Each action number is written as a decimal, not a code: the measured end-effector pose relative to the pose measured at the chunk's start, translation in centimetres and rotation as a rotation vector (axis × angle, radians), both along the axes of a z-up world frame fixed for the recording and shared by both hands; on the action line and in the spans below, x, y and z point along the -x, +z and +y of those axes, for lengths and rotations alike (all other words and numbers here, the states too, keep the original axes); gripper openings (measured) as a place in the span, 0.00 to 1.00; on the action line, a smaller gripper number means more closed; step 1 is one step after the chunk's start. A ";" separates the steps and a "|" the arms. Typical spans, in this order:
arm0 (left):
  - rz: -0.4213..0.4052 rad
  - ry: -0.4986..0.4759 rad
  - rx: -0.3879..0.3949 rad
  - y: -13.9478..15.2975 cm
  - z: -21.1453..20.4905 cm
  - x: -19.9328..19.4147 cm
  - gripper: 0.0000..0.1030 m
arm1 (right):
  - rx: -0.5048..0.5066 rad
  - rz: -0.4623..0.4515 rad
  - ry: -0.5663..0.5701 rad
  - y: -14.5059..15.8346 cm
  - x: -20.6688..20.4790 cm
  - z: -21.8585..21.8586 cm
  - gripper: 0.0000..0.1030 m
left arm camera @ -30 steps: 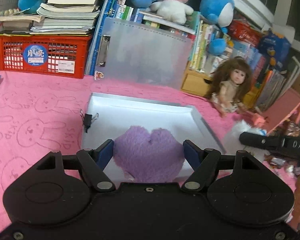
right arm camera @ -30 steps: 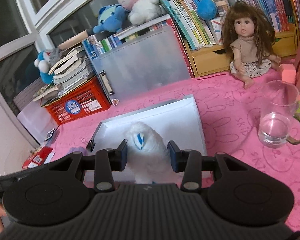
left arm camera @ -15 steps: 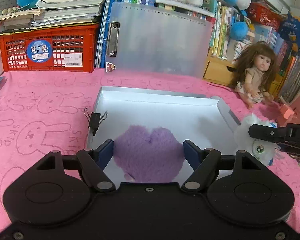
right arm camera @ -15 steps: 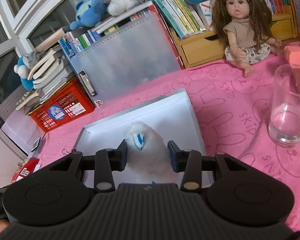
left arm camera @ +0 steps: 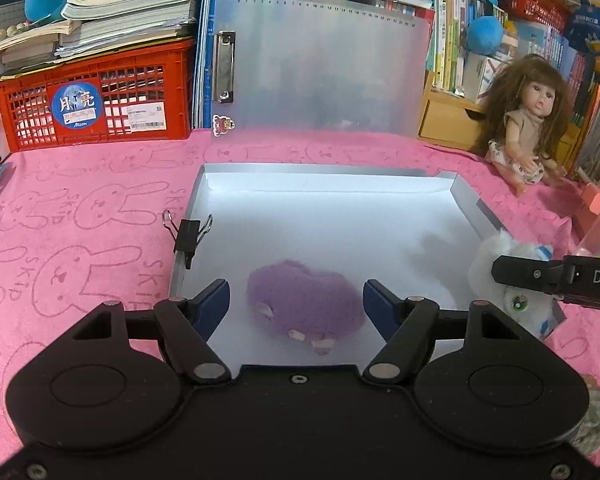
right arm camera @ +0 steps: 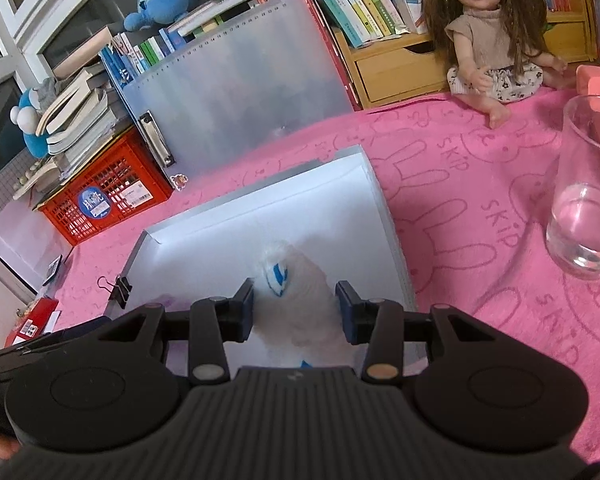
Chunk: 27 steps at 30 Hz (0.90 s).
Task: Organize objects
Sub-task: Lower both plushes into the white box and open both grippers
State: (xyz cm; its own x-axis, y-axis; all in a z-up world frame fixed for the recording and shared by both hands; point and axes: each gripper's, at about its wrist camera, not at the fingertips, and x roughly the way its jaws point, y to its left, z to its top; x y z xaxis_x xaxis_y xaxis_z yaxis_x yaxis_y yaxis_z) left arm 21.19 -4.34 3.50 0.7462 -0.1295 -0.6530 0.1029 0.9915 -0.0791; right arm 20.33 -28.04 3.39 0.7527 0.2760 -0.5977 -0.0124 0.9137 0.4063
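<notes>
A purple plush (left arm camera: 304,304) lies on the floor of the white tray (left arm camera: 320,168), feet showing. My left gripper (left arm camera: 296,300) straddles it; its jaws are closing, and a gap still shows at the left pad. A white plush with blue eyes (right arm camera: 296,300) sits between the fingers of my right gripper (right arm camera: 296,304), low over the tray's (right arm camera: 260,196) near right corner. Those jaws are opening, with the pads still against the fur. In the left wrist view the white plush (left arm camera: 512,280) shows at the tray's right rim under a right finger (left arm camera: 540,276).
A black binder clip (left arm camera: 188,236) grips the tray's left rim. A glass with water (right arm camera: 588,200) stands right of the tray on the pink cloth. A doll (left arm camera: 528,128) sits at back right. A red crate (left arm camera: 96,108), a clear clipboard (left arm camera: 324,64) and books line the back.
Both grippers sank toward the tray. The purple plush left the left gripper's pads and now lies on the tray floor. The white plush came down to the tray's right edge.
</notes>
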 end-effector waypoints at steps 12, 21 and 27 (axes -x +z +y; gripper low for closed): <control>-0.031 -0.031 -0.007 1.1 -0.3 1.3 0.87 | 0.033 -0.036 0.013 1.2 1.2 0.1 0.73; -0.062 -0.059 0.011 3.0 0.4 4.1 0.93 | 0.083 -0.090 0.050 3.3 4.0 0.3 0.83; -0.104 -0.085 0.003 4.3 1.0 7.2 0.96 | 0.095 -0.111 0.065 4.1 6.2 -0.1 0.85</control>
State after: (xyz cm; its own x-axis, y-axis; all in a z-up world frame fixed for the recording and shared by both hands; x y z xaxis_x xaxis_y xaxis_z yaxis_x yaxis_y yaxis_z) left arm 14.02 -3.37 7.76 0.7963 -0.1973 -0.5718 0.1947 0.9786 -0.0664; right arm 14.09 -28.12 7.45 0.7981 0.2729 -0.5372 -0.1133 0.9436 0.3110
